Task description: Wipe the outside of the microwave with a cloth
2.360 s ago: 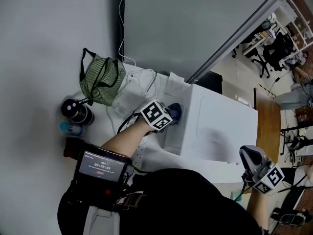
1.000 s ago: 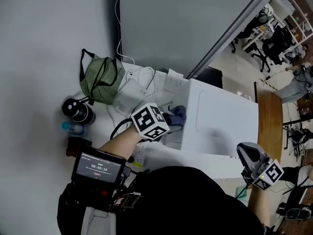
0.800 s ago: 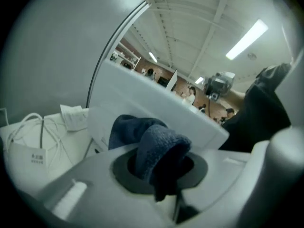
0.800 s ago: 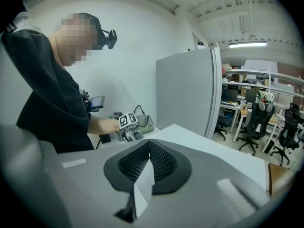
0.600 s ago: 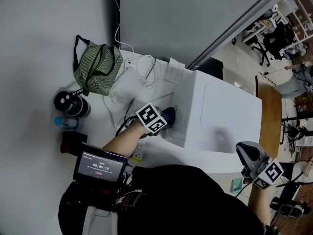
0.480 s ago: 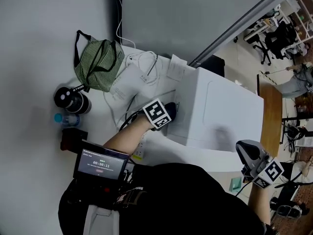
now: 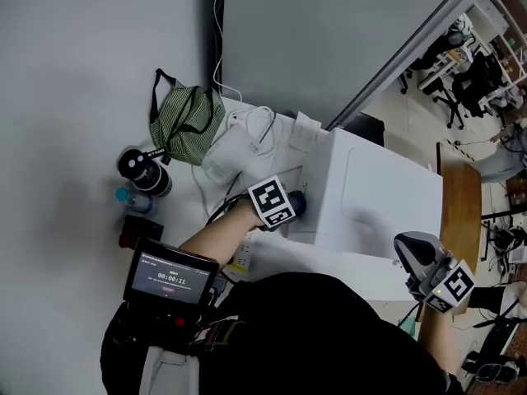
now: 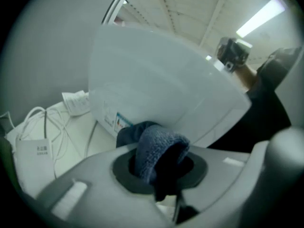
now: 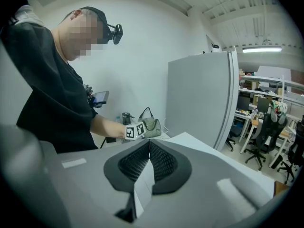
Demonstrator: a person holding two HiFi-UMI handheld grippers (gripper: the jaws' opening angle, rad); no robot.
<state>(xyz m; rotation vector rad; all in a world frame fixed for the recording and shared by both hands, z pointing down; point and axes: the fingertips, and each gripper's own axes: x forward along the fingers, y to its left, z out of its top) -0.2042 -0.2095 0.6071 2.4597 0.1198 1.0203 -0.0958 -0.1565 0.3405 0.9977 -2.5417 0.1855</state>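
Note:
A white microwave (image 7: 387, 204) stands on the white table (image 7: 272, 257). My left gripper (image 7: 293, 207) is shut on a blue cloth (image 7: 298, 203) and presses it against the microwave's left side wall, low down. In the left gripper view the cloth (image 8: 154, 148) bulges from between the jaws, with the microwave's wall (image 8: 161, 89) right behind it. My right gripper (image 7: 409, 252) hangs shut and holds nothing, off the microwave's near right corner. In the right gripper view its jaws meet (image 9: 148, 163) over the microwave's white top (image 9: 209, 151).
Left of the microwave lie a green striped bag (image 7: 188, 122), a black flask (image 7: 142, 169), a small bottle (image 7: 132, 197), white cables with an adapter (image 7: 247, 134) and a power strip (image 7: 241, 257). A grey partition (image 7: 329, 31) stands behind. A wooden desk (image 7: 457, 212) is at right.
The left gripper has rubbed the cloth along the microwave's left side, from near the top edge to lower down. The right gripper has stayed shut in the same place.

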